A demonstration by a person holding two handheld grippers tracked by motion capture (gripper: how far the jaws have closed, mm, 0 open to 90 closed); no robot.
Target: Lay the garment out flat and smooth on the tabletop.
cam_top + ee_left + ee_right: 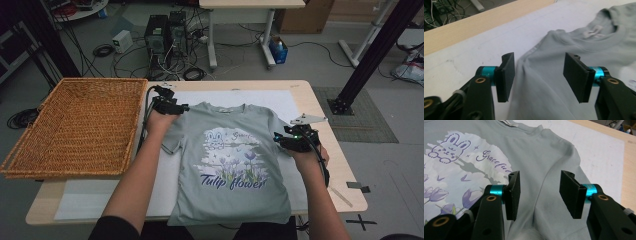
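Note:
A grey-green T-shirt (230, 155) with a rabbit and "Tulip flower" print lies flat, front up, collar toward the far edge, on a white sheet (235, 95). My left gripper (180, 107) hovers at the shirt's left shoulder. In the left gripper view its jaws stand apart (539, 60) over the shoulder seam of the shirt (599, 45), and the pads do not press the cloth. My right gripper (278, 139) is at the shirt's right sleeve. In the right gripper view it is open (540, 176) above the sleeve seam of the shirt (536, 150), gripping nothing.
A large wicker basket (75, 125) stands on the table's left part, close to my left forearm. The wooden table edge (330, 125) runs just right of my right hand. Computer towers (165, 35) and cables sit on the floor behind the table.

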